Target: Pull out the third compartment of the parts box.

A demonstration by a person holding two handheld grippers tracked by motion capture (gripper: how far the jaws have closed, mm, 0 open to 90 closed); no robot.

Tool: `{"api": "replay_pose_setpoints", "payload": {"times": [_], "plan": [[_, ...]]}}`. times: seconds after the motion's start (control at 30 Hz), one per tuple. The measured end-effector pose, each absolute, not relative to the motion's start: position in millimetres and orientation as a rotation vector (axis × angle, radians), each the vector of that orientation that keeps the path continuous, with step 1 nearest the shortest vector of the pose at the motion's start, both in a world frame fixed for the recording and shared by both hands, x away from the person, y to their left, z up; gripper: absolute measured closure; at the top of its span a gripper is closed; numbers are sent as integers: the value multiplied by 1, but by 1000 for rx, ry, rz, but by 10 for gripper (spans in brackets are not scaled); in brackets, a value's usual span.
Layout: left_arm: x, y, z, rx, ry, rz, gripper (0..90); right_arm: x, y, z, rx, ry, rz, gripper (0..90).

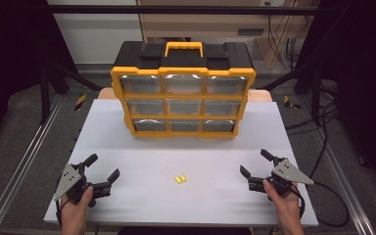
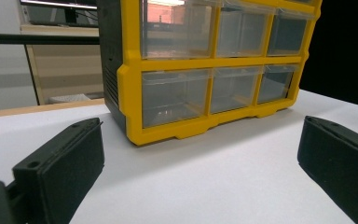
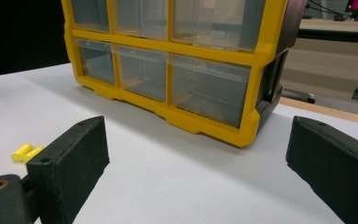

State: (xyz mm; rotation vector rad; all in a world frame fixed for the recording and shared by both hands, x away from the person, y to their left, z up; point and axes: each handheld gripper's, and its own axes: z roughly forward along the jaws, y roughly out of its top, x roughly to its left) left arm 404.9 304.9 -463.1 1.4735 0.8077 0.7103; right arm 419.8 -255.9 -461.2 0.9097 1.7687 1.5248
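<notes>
two yellow earplugs (image 1: pixel 180 179) lie on the white worktop (image 1: pixel 142 161), midway between both grippers, well apart from each. left gripper (image 1: pixel 101 168) fingers spread wide, empty. right gripper (image 1: pixel 255 163) fingers spread wide, empty. drawer cabinet (image 1: pixel 182 90) stands behind.

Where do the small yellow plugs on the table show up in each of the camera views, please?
High view: the yellow plugs lie at centre bottom, between the two grippers.
Left gripper view: not in it.
Right gripper view: the plugs lie at the left edge, beside the left jaw.
Shared landmark: the yellow drawer cabinet.
</notes>
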Motion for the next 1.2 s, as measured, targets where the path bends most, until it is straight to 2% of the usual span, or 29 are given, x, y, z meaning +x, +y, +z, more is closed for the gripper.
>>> {"api": "replay_pose_setpoints", "payload": {"times": [0.67, 0.87, 1.2], "plan": [[420, 294, -466, 1467, 836, 714, 0, 418, -241, -456, 961, 1756, 1337, 49], [434, 282, -472, 1531, 825, 691, 3, 430, -229, -434, 935, 1736, 1231, 71], [428, 281, -470, 1538, 825, 696, 4, 467, -202, -385, 821, 1796, 1066, 92]]}}
